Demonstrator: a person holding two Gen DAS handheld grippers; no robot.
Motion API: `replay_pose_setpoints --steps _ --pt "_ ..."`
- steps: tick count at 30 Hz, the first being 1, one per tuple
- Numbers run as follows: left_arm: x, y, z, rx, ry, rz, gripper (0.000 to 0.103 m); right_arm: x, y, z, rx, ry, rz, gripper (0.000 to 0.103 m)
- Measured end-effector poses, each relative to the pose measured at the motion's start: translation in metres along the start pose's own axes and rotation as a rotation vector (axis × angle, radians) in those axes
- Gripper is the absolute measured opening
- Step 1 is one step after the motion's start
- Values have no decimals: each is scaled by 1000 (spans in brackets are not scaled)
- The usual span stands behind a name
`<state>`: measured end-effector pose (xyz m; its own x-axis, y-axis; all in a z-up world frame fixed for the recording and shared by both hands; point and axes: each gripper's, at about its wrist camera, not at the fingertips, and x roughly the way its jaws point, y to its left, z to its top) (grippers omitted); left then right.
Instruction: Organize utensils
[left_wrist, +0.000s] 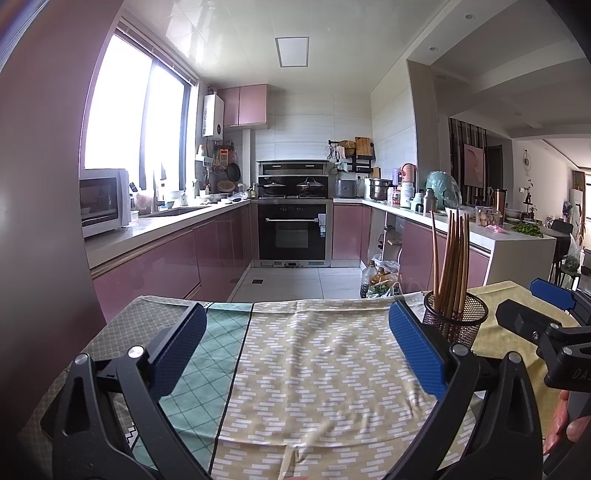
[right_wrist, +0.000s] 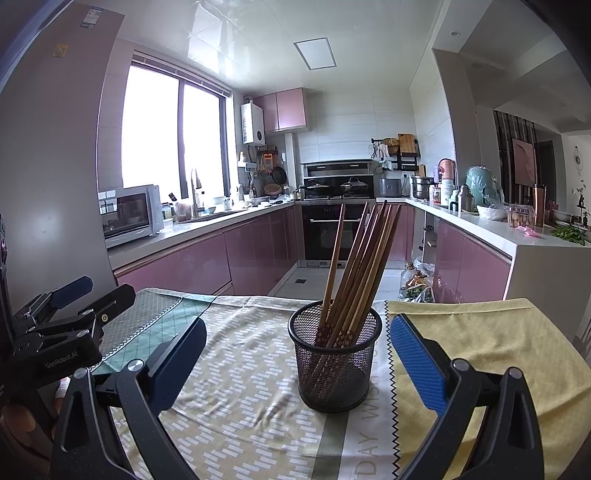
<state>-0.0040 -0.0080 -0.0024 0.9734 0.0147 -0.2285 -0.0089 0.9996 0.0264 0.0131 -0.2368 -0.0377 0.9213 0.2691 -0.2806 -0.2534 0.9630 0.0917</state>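
Right wrist view: chopsticks (right_wrist: 354, 266) stood in cup (right_wrist: 334, 363) | both our grippers (right_wrist: 297, 360) gaped empty | we'd check cloth (right_wrist: 236, 369) for strays.

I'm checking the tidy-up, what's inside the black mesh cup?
A bundle of brown wooden chopsticks stands in the mesh cup, leaning right, patterned ends down. The mesh dims the cup's bottom, so anything small lying there cannot be seen.

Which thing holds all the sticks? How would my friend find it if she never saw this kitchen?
Look at the table covered in patterned cloths in front of the pink kitchen cabinets. Near its middle, where the brick-patterned cloth meets the plain yellow cloth, stands a round black wire-mesh cup. It is the only container on the table, and brown wooden chopsticks stick out of it, leaning right.
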Motion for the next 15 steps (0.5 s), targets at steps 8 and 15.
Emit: replay_pose_setpoints --steps 8,15 --pt "-1 0 1 -2 -3 1 97 -1 2 0 -2 -2 0 96" --pt "-2 0 1 -2 -4 3 97 -1 2 0 -2 -3 -1 96"
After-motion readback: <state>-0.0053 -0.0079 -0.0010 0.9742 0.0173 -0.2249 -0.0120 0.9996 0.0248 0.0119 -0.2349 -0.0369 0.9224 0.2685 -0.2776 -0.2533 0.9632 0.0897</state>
